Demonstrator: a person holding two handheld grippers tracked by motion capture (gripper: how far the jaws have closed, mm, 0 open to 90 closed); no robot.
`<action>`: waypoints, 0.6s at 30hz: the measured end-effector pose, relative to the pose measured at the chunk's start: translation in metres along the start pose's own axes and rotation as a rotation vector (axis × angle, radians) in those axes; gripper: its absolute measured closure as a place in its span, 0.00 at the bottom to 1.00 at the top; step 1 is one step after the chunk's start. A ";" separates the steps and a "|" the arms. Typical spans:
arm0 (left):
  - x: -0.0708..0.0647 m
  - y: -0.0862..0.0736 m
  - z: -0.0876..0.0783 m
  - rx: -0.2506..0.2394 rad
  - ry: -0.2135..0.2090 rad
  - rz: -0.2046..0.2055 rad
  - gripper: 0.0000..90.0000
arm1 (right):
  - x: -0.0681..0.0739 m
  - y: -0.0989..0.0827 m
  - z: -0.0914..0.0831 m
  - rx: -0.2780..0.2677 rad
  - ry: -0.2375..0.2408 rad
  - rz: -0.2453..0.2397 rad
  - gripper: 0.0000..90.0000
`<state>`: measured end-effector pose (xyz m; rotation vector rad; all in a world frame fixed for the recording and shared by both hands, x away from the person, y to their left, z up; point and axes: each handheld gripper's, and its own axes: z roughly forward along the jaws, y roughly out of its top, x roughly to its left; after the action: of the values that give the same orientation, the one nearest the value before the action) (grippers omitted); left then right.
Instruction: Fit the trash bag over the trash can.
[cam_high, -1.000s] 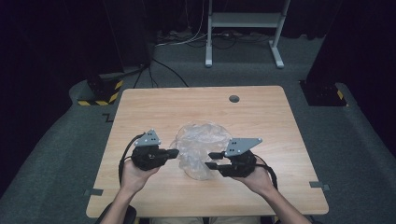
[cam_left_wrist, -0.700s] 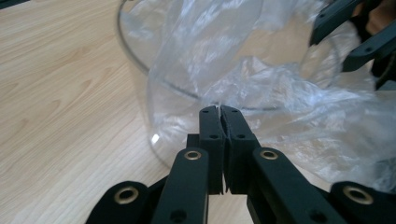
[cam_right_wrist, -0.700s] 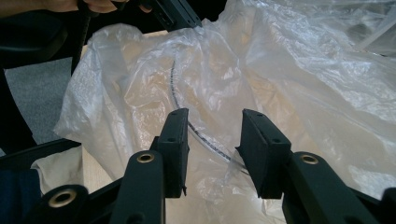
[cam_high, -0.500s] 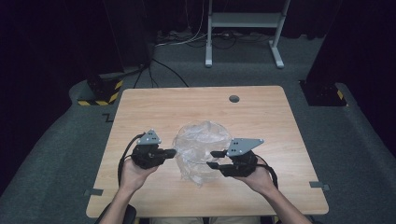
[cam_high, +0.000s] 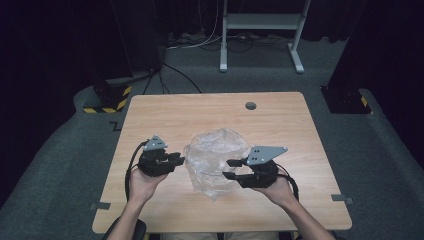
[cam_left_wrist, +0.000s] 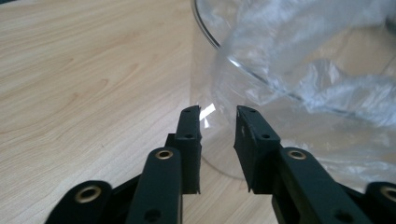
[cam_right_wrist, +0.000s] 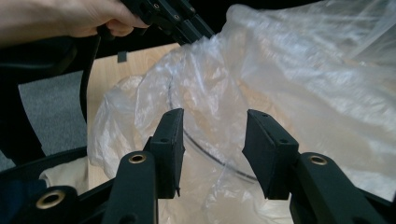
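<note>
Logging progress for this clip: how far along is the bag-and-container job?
Done: the clear bag already sits draped over the clear container. In hand: the left gripper has just been opening, nothing between its fingers; the right gripper straddles bag film. Left: probably seating the bag around the rim.

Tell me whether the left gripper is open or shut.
Open. The left gripper shows a gap between its jaws, nothing pinched, just short of the clear container.

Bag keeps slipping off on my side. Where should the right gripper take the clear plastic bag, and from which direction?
Judging by its pose, grip the loose fold of the clear plastic bag draped over the container's rim, coming from the person's right side. The film is bunched there, right ahead of the right gripper, whose jaws stand apart.
</note>
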<state>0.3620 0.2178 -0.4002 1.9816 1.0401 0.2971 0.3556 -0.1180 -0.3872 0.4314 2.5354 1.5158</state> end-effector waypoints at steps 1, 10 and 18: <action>0.002 0.000 -0.002 -0.015 -0.001 -0.012 0.75 | 0.000 0.001 -0.001 -0.005 -0.004 0.000 0.64; 0.002 0.002 -0.006 -0.086 0.011 -0.053 0.69 | -0.010 0.001 -0.010 -0.020 -0.132 0.055 0.79; -0.003 0.010 -0.004 -0.136 -0.032 -0.036 0.79 | -0.018 -0.002 -0.009 0.001 -0.227 0.082 0.93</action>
<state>0.3635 0.2147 -0.3893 1.8383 1.0080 0.3074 0.3702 -0.1327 -0.3849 0.6741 2.3698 1.4033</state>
